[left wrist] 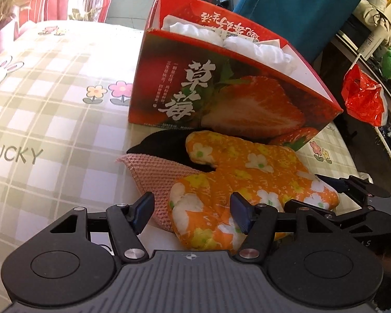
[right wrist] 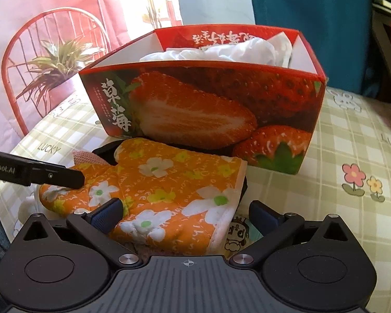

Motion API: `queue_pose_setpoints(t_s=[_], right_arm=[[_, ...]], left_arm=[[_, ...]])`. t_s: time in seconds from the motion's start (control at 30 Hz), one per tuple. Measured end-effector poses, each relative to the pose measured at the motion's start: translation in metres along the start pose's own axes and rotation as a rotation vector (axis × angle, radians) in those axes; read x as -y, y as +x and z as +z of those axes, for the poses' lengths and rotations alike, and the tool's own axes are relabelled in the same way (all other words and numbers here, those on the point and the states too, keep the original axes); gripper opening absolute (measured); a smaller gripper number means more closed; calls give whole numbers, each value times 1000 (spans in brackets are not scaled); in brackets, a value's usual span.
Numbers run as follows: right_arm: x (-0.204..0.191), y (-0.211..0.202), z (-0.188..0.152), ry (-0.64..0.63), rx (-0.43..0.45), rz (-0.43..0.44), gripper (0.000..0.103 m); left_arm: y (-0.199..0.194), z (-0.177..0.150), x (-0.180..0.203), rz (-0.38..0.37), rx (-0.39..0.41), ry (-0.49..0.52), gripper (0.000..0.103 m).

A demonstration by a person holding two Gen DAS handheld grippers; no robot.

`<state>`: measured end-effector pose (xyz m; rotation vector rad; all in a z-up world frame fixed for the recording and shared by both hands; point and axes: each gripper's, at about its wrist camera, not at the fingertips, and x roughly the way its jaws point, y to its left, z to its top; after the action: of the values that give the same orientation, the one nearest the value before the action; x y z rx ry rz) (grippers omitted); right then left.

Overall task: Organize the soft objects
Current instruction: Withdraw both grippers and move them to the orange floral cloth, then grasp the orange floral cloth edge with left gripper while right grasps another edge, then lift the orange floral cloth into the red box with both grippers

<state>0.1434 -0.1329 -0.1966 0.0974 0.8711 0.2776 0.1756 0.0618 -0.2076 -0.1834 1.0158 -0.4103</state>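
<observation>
Reading labels: strawberry box (left wrist: pixel 229 99) prints "草莓", checked cloth (left wrist: pixel 52 109) on the bench says "LUCKY". Orange floral mitt (left wrist: pixel 247 182) lies just in front of the box, on top of a pink knit piece (left wrist: pixel 153 174) and something black (left wrist: pixel 164 143). White soft items (right wrist: pixel 221 49) sit inside the box. Left gripper (left wrist: pixel 193 214) straddles the mitt's end, jaws apart, no squeeze visible. Right gripper (right wrist: pixel 187 216) likewise apart around the cuff.

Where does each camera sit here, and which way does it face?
Left wrist: on the left gripper, angled down over the orange oven mitt toward the strawberry box; own jaws show, right gripper at right.
Right wrist: on the right gripper, facing the box squarely; own jaws, left gripper's finger at left.
Shared: mitt, box, checked cloth.
</observation>
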Motion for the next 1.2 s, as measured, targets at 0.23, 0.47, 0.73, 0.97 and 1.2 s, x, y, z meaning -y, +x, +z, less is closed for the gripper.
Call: queue_pose_setpoints(t_s=[0.23,0.47,0.73,0.97,1.2], right_arm=[[-1,-3,1,8,2,15,92],[-2,-4,1,12,2,26,87],[-2,-4,1,16,3,28,85],[-2,-7,3,38,-3,53,75],[6,-15,10,64,9,71,53]], left_arm=[[5,-2,-9,-61,-17,-81,59],[7,-3,-9,-64,-23,-83,59],[7,-2,-5,-61,-20,-71,54],[-6,-2,4,-35,36,7,16],[-19,0,11,-7,89,54,14]])
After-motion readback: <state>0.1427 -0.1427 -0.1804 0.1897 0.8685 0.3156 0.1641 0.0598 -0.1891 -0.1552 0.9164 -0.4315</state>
